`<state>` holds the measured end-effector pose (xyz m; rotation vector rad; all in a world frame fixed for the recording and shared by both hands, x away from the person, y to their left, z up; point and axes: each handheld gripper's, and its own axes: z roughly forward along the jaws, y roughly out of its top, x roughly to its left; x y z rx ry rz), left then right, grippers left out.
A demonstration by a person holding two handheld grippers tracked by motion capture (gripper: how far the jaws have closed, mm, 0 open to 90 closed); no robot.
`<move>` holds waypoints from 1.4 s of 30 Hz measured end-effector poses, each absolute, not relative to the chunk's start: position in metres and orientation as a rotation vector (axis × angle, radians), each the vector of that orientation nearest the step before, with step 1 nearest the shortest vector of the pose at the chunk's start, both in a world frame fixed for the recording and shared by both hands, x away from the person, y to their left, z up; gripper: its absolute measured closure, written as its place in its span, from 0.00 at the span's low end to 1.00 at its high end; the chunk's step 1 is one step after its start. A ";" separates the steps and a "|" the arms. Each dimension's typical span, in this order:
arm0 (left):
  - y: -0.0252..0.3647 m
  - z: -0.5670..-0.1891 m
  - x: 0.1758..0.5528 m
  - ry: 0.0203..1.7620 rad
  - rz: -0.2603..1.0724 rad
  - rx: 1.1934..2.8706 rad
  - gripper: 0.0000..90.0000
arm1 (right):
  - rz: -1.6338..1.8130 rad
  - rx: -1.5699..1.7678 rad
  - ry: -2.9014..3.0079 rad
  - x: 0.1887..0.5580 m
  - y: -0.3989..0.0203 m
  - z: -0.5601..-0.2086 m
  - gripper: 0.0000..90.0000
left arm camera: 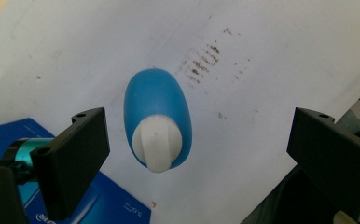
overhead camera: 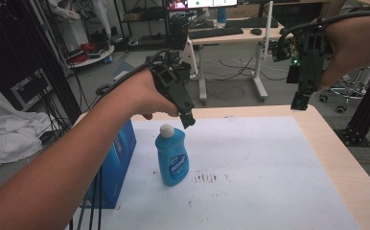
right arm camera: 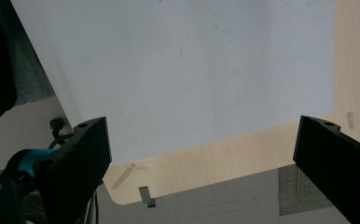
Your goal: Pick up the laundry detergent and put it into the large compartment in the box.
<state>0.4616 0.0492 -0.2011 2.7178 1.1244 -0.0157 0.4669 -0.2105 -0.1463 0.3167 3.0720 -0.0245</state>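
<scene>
Above the blue bottle [left arm camera: 157, 109] at frame centre, the left hand-held gripper [left arm camera: 199, 144] hangs wide open and empty; lower it straight, centring the white cap [left arm camera: 156, 142] between the jaws.

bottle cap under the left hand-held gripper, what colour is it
White, on a blue bottle; the cap shows best in the left gripper view.

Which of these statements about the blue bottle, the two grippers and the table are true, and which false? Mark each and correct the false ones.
1. The blue plastic bottle with a white cap stands upright. True.
2. The left gripper is shut on the cap. False: its jaws are open, above the bottle.
3. The right gripper holds the bottle. False: it holds nothing, up over the table's far edge.
4. A dark blue box stands beside the bottle. True.
</scene>
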 end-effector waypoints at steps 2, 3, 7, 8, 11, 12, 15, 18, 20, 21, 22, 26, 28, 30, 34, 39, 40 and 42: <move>0.052 -0.205 0.462 1.141 -0.022 2.724 0.06 | -0.023 0.314 3.073 0.467 -0.210 -0.146 0.03; 0.054 -0.206 0.463 1.151 -0.020 2.725 0.06 | -0.018 0.323 3.073 0.467 -0.210 -0.147 0.03; 0.058 -0.212 0.464 1.188 -0.041 2.716 0.06 | -0.019 0.315 3.078 0.469 -0.208 -0.148 0.03; 0.059 -0.214 0.465 1.197 -0.042 2.724 0.06 | -0.019 0.315 3.078 0.469 -0.208 -0.148 0.03; 0.061 -0.219 0.465 1.211 -0.057 2.726 0.06 | -0.016 0.307 3.083 0.471 -0.204 -0.150 0.03; 0.061 -0.220 0.465 1.220 -0.058 2.724 0.06 | -0.016 0.307 3.083 0.471 -0.204 -0.150 0.03; 0.062 -0.225 0.466 1.225 -0.067 2.730 0.06 | -0.024 0.297 3.082 0.471 -0.202 -0.151 0.03; 0.062 -0.231 0.467 1.222 -0.086 2.735 0.06 | -0.023 0.293 3.083 0.471 -0.200 -0.152 0.03; 0.062 -0.235 0.467 1.222 -0.092 2.740 0.06 | -0.025 0.294 3.083 0.471 -0.200 -0.152 0.03; 0.062 -0.237 0.467 1.225 -0.098 2.737 0.06 | -0.026 0.291 3.083 0.471 -0.200 -0.152 0.03; 0.062 -0.238 0.467 1.229 -0.103 2.734 0.06 | -0.021 0.295 3.083 0.471 -0.201 -0.152 0.03; 0.061 -0.246 0.468 1.226 -0.100 2.753 0.06 | -0.028 0.293 3.082 0.471 -0.201 -0.152 0.03; 0.061 -0.249 0.468 1.227 -0.099 2.757 0.06 | -0.030 0.289 3.082 0.471 -0.202 -0.151 0.03; 0.061 -0.253 0.469 1.228 -0.089 2.761 0.06 | -0.026 0.294 3.083 0.471 -0.202 -0.151 0.03; 0.060 -0.259 0.470 1.238 -0.093 2.756 0.06 | -0.020 0.302 3.081 0.470 -0.201 -0.151 0.03; 0.059 -0.265 0.469 1.239 -0.094 2.766 0.06 | -0.017 0.288 3.081 0.468 -0.199 -0.150 0.03; 0.059 -0.266 0.469 1.238 -0.100 2.765 0.06 | -0.018 0.290 3.080 0.467 -0.199 -0.150 0.03; 0.058 -0.269 0.469 1.236 -0.104 2.766 0.06 | -0.020 0.292 3.079 0.467 -0.199 -0.150 0.03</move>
